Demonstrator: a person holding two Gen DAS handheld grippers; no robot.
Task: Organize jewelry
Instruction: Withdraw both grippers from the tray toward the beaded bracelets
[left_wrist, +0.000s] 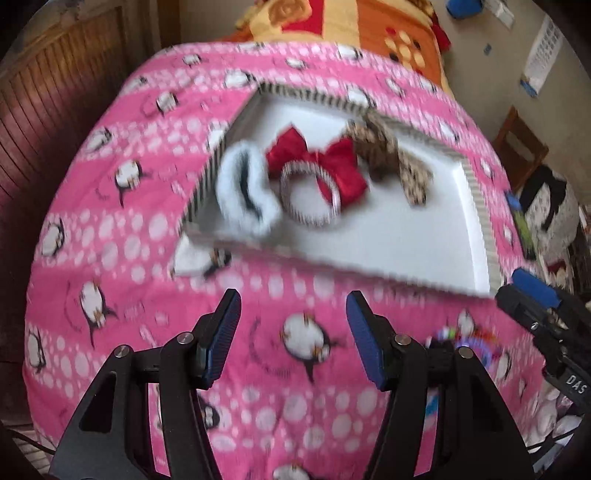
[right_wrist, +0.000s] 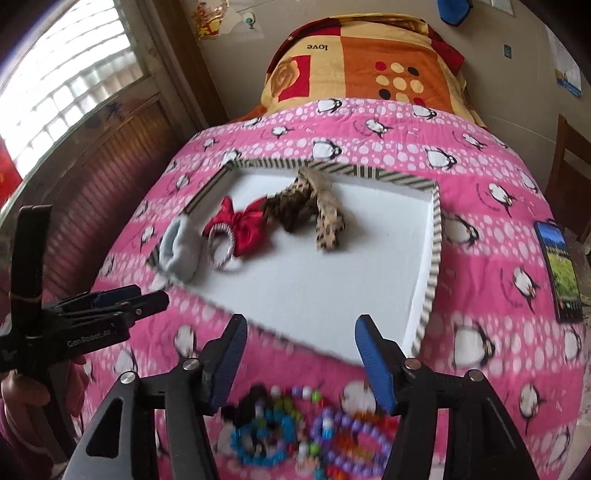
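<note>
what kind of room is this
Most likely a bedroom: the work surface is a bed under a pink penguin quilt, a folded orange blanket at its far end, a window alongside.

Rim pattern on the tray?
Black-and-white stripes on the tray rim; clearest in the right wrist view.

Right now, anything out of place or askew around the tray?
Yes. The white fluffy scrunchie straddles the striped tray at its left rim instead of lying inside. The leopard-print bow drapes over the far rim. The beaded bracelets sit in a heap on the pink blanket, outside the tray.
</note>
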